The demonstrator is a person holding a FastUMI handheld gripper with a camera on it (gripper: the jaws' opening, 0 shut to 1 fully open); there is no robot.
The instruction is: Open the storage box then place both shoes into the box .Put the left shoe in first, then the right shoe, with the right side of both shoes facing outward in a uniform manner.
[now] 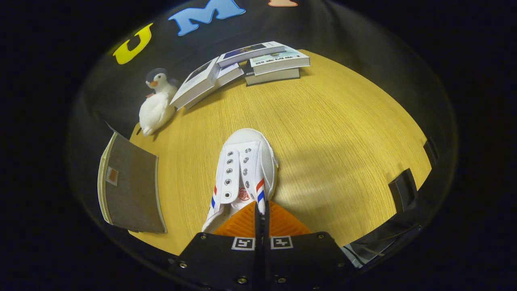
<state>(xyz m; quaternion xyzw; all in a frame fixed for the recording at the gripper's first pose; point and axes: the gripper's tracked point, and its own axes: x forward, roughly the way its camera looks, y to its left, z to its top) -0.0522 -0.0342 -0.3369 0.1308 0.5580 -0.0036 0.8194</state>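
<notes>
A white lace-less sneaker (242, 169) with red and blue side stripes points away from me, toe toward the books. My gripper (261, 210) is shut on the shoe, its fingers pressed together on the thin edge of the shoe's opening at the right side. The heel is hidden behind the fingers. The shoe casts a shadow on the wooden table (331, 133) to its right, and I cannot tell whether it is lifted or resting. The grey storage box (131, 190) stands to the left of the shoe at the table's left edge, its grey top face toward me.
A plush penguin (155, 103) sits at the far left of the table. Beyond the shoe, several books (246, 64) lie stacked and leaning at the far edge. Black clamps (402, 190) hold the table's right edge.
</notes>
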